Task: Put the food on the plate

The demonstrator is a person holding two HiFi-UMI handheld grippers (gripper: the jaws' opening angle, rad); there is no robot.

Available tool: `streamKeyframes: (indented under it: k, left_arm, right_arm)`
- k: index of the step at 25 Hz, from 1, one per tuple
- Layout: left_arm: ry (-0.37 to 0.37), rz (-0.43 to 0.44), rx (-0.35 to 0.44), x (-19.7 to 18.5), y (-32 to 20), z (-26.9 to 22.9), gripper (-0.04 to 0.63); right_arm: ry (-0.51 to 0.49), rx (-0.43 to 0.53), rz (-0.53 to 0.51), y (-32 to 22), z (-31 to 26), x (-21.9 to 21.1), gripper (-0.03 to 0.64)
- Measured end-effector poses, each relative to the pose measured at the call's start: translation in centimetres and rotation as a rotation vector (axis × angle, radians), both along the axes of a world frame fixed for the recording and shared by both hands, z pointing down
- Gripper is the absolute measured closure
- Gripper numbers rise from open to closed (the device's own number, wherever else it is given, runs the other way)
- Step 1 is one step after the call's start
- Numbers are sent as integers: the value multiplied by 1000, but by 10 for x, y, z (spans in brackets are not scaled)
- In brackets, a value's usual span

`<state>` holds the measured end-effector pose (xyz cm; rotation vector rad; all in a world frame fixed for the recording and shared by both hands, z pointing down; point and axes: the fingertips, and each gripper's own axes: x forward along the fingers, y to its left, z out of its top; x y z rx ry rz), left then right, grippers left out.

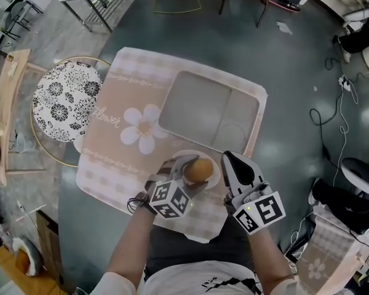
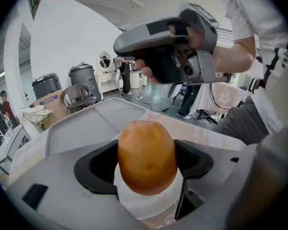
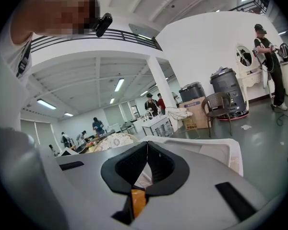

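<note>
Left gripper (image 1: pixel 186 171) jaws clamp potato (image 2: pixel 146 157) over plate (image 1: pixel 218 172); right gripper (image 1: pixel 231 162) jaws closed; floral tablecloth (image 1: pixel 120 91), grey floor (image 1: pixel 295 72).

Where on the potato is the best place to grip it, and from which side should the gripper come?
Grip the potato across its narrow middle, coming from the person's side, as the left gripper does now. It is upright over the small plate, so its long flanks meet the pads squarely.

Grey left claw (image 1: pixel 195 171) and right claw (image 1: pixel 232 161), black pads (image 2: pixel 93 169), checkered marker cubes (image 1: pixel 170 200), white shirt (image 1: pixel 190 281)
</note>
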<state>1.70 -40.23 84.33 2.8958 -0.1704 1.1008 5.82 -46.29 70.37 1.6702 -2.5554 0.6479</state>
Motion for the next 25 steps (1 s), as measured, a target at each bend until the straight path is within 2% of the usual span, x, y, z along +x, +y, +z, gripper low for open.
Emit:
streamKeyframes:
  k: [12, 25]
  left_arm:
    - [-42, 50, 11, 6, 6, 26, 242]
    - [-29, 46, -10, 6, 4, 21, 242]
  right_arm:
    - [-5, -7, -6, -1, 20, 3, 601]
    - [-7, 5, -38, -8, 23, -8, 601]
